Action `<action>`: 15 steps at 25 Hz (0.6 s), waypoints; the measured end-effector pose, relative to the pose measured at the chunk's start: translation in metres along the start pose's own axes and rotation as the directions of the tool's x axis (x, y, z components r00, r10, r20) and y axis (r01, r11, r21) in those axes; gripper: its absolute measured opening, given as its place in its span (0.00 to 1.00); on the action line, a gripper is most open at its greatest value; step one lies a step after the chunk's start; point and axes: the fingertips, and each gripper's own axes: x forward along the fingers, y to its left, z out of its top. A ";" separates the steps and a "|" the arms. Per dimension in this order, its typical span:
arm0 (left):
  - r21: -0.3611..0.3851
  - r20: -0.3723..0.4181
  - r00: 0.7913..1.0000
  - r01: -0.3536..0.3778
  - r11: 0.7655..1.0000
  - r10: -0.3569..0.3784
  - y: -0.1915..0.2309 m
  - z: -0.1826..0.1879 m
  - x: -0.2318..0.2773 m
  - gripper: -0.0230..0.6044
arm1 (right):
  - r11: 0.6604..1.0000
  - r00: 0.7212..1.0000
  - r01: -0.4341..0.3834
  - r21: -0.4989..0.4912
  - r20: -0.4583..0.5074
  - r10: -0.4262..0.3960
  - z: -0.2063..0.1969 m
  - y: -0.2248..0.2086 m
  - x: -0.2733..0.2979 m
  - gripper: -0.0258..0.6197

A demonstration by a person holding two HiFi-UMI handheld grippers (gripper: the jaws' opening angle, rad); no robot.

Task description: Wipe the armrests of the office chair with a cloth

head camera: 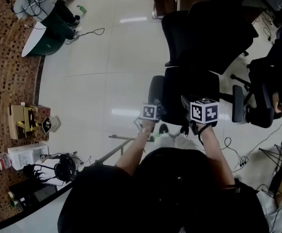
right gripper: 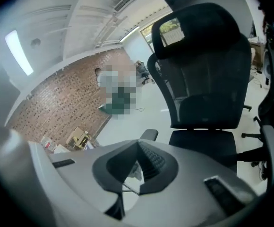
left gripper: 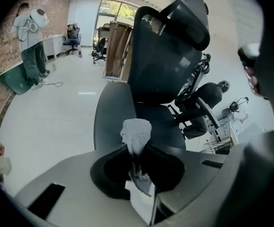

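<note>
Cloth [left gripper: 136, 130], a white mesh rag, is pinched between the closed jaws of the left tool [left gripper: 137, 151]; a bunched tuft stands up past the jaw tips and a smaller fold hangs below them. In the left gripper view the tuft shows against the near right corner of the left armrest [left gripper: 112, 113], a long dark grey pad running away from the camera. Whether the rag touches the pad cannot be told. In the head view this tool sits just at the near edge of that armrest, at the left side of the office chair [head camera: 193, 81].

The right tool [right gripper: 138, 154] has its jaws brought together at the tips, with nothing gripped between them. It is held in front of the seat's front edge, pointing at the black mesh backrest [right gripper: 205, 74] and the headrest [right gripper: 193, 30]. The right armrest [head camera: 237, 103] is beyond it, near the seat's right edge, apart from the tool.

A second black chair [head camera: 272, 89] stands close to the right side of the first. The pale tiled floor [head camera: 102, 67] spreads to the left, meeting a brick wall [left gripper: 4, 74], where a person [left gripper: 30, 39] stands far off.
</note>
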 end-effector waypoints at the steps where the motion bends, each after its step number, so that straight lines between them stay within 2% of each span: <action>1: -0.023 0.001 1.000 -0.006 1.000 0.006 -0.002 -0.015 -0.008 0.11 | 1.000 1.000 -0.018 -0.012 -0.007 0.018 0.001 0.005 0.005 0.05; 5: -0.107 -0.041 0.999 -0.038 0.994 0.033 -0.011 -0.069 -0.029 0.11 | 0.997 0.998 -0.062 -0.042 -0.033 0.061 0.000 0.016 0.019 0.05; 7: -0.077 -0.032 0.998 -0.064 0.995 0.062 -0.015 -0.072 -0.037 0.11 | 0.996 0.997 -0.075 -0.043 -0.034 0.074 0.000 0.018 0.021 0.05; 9: -0.019 0.043 0.997 -0.066 0.998 0.067 -0.020 -0.039 -0.042 0.11 | 0.996 0.996 -0.082 -0.040 -0.032 0.081 0.002 0.020 0.019 0.05; 12: 0.016 0.178 0.982 -0.069 0.997 0.065 -0.011 0.048 -0.041 0.11 | 0.998 0.998 -0.062 -0.022 -0.020 0.062 0.001 0.014 0.010 0.05; 15: 0.041 0.228 0.971 -0.080 0.996 0.068 0.015 0.127 -0.022 0.11 | 1.000 1.000 -0.015 -0.001 -0.009 0.015 -0.005 0.004 -0.002 0.05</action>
